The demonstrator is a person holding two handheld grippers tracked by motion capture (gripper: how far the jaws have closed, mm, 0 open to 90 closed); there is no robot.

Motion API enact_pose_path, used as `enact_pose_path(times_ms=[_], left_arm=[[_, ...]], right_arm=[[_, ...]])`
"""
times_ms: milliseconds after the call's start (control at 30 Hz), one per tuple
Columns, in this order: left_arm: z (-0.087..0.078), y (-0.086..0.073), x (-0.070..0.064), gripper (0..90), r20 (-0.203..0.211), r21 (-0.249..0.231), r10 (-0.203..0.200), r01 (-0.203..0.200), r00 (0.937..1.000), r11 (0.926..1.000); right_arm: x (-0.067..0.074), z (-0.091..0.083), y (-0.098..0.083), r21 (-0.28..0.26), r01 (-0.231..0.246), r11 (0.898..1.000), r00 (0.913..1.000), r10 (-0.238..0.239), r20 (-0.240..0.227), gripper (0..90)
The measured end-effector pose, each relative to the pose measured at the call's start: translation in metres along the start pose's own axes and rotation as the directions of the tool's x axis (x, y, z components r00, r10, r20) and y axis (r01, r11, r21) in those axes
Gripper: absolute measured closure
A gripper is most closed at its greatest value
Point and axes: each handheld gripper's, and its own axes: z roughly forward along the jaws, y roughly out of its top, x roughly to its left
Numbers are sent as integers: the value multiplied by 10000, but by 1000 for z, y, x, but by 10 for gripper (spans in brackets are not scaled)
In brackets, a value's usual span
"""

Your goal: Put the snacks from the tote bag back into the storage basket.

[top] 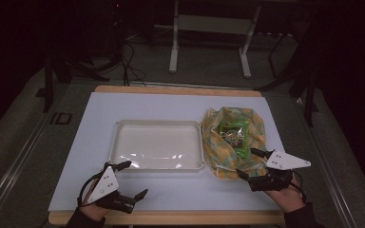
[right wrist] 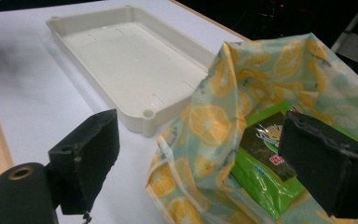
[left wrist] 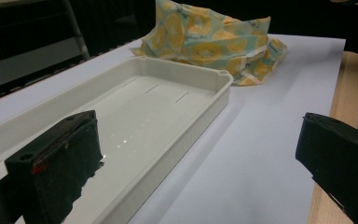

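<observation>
Nothing moved yet: white tray (top: 157,145) sitting empty, green packet (top: 234,134) lying inside bag (top: 235,142) at tray's 3 o'clock. Right gripper (top: 253,164) approaching bag, left gripper (top: 134,179) waiting; both gaping wide, holding nothing.

green packet (right wrist: 261,172) half buried in lemon-print bag (right wrist: 223,116), label print blurred, tray's (left wrist: 168,116) near end cut off

a white sheet (top: 171,107) covers most of a wooden table (top: 176,89), whose bare edge shows as strips at 12 and 6 o'clock. grey carpet (top: 28,142) surrounds the table. at 12 o'clock, well behind it, stand two pale stand legs (top: 173,47). dark cables (top: 130,64) trail on the carpet at 11 o'clock. a floor rail (top: 14,166) runs along at 9 o'clock.
</observation>
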Motion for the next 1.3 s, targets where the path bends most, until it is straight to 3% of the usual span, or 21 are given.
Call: enact_pose_path(times_ms=[133, 400, 633, 800, 1067, 1300], left_arm=[[1, 0, 0, 5, 6, -8, -2, 2, 10000, 10000], [1, 0, 0, 5, 66, 16, -3, 3, 10000, 10000], [2, 0, -1, 5, 142, 67, -35, 34, 9999, 10000], [2, 1, -1, 4, 159, 57, -22, 21, 9999, 10000], [2, 1, -2, 5, 198, 74, -8, 6, 9998, 10000], [2, 1, -2, 5, 175, 75, 46, -48, 9998, 10000]], right_arm=[[-2, -2, 7, -147, 24, 9999, 9996, -28, -274, 125], [-5, -4, 18, -436, 83, 9990, 9999, -88, -108, 129], [-11, -6, 28, -628, 127, 9979, 9996, -141, -226, 137], [-15, -6, 34, -605, 381, 9974, 9992, -371, 173, 152], [-25, -5, 43, -786, 87, 9969, 9978, -35, 662, 209], [-34, -5, 48, -946, -271, 9951, 9939, 369, 1038, 204]])
